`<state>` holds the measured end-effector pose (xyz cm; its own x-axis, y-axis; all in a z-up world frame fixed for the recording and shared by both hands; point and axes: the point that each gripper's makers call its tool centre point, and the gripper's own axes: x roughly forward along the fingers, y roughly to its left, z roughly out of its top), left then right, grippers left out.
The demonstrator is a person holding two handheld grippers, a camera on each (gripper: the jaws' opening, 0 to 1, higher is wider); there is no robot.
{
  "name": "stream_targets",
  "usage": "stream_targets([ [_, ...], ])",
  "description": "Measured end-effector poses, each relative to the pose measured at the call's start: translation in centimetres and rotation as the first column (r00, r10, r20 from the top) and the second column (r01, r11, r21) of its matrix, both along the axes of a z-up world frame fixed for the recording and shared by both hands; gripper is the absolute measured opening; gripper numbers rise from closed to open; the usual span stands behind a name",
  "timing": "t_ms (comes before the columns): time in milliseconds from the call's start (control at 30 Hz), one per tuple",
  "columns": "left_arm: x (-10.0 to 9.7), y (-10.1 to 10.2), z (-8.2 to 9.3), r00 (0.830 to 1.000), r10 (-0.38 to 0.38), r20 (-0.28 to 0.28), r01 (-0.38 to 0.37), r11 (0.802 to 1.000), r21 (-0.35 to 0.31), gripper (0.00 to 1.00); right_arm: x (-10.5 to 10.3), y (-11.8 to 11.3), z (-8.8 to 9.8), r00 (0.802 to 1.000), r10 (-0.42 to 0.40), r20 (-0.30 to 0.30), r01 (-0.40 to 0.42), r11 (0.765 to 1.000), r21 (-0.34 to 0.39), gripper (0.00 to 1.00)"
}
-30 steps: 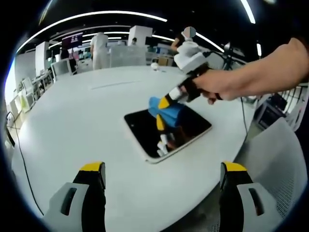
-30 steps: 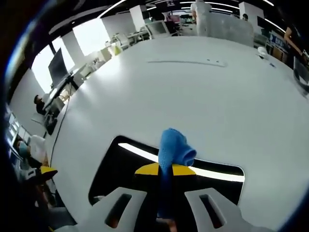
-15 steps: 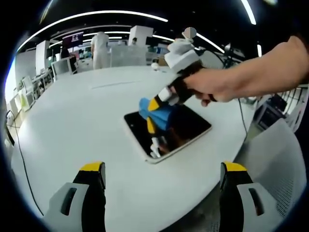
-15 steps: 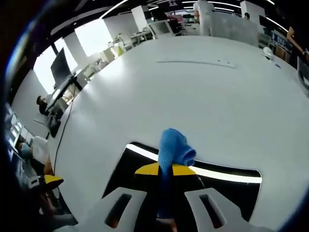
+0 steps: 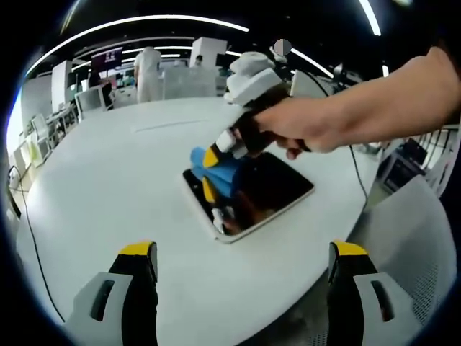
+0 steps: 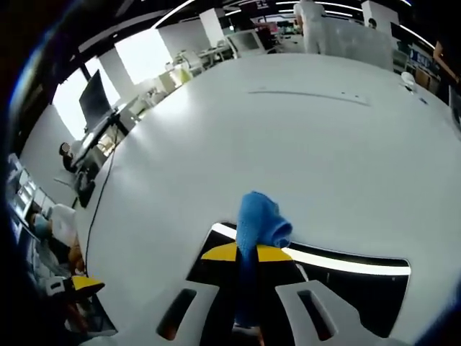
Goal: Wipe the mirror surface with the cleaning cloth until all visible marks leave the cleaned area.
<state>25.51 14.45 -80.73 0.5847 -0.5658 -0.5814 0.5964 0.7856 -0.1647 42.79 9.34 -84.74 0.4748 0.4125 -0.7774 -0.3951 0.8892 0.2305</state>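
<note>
In the left gripper view, the mirror (image 5: 252, 193) is lying flat on the white bench (image 5: 108, 187) at the centre of the frame, a dark rectangle with a pale rim. The right tongs (image 5: 209, 171) are reaching in from the upper right, gripped by a person's hand (image 5: 288, 130), and are pressing the blue cleaning cloth (image 5: 216, 167) onto the mirror's left end. The left tongs (image 5: 241, 270) are hovering at the bottom of that frame with jaws spread wide — nothing between them, well apart from the mirror.

In the right gripper view, the right tongs (image 6: 246, 252) are sitting closed on the cleaning cloth (image 6: 261, 220), which is bunching up above the yellow tips — the mirror (image 6: 346, 281) is spreading dark beneath them across the lower frame, a bright strip reflecting along its upper edge.
</note>
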Motion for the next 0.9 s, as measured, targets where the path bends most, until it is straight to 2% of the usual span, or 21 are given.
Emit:
stream_targets([
  [233, -0.1, 0.0, 0.1, 1.000, 0.001, 0.000, -0.001, 1.000, -0.001, 0.99, 0.1, 1.7, 0.2, 1.000, 0.016, -0.001, -0.016, 1.000, 0.003, 0.02],
  [367, -0.1, 0.0, 0.1, 1.000, -0.001, -0.002, 0.001, 1.000, -0.003, 0.99, 0.7, 2.5, -0.4, 1.000, 0.031, 0.002, -0.031, 0.999, 0.009, 0.02],
  [733, -0.2, -0.2, 0.0, 1.000, -0.012, -0.009, 0.012, 1.000, -0.005, 0.99, 0.5, 2.6, -0.1, 0.999, 0.048, 0.002, -0.048, 0.999, 0.009, 0.02],
  [800, -0.2, -0.2, -0.1, 1.000, -0.014, -0.009, 0.014, 1.000, -0.003, 0.99, 0.5, 2.7, -0.1, 0.995, 0.092, 0.024, -0.091, 0.996, -0.025, 0.02],
  [900, -0.2, -0.2, -0.1, 1.000, -0.015, -0.009, 0.015, 1.000, 0.000, 0.99, 0.4, 2.7, -0.1, 0.995, 0.093, 0.023, -0.092, 0.995, -0.025, 0.02],
])
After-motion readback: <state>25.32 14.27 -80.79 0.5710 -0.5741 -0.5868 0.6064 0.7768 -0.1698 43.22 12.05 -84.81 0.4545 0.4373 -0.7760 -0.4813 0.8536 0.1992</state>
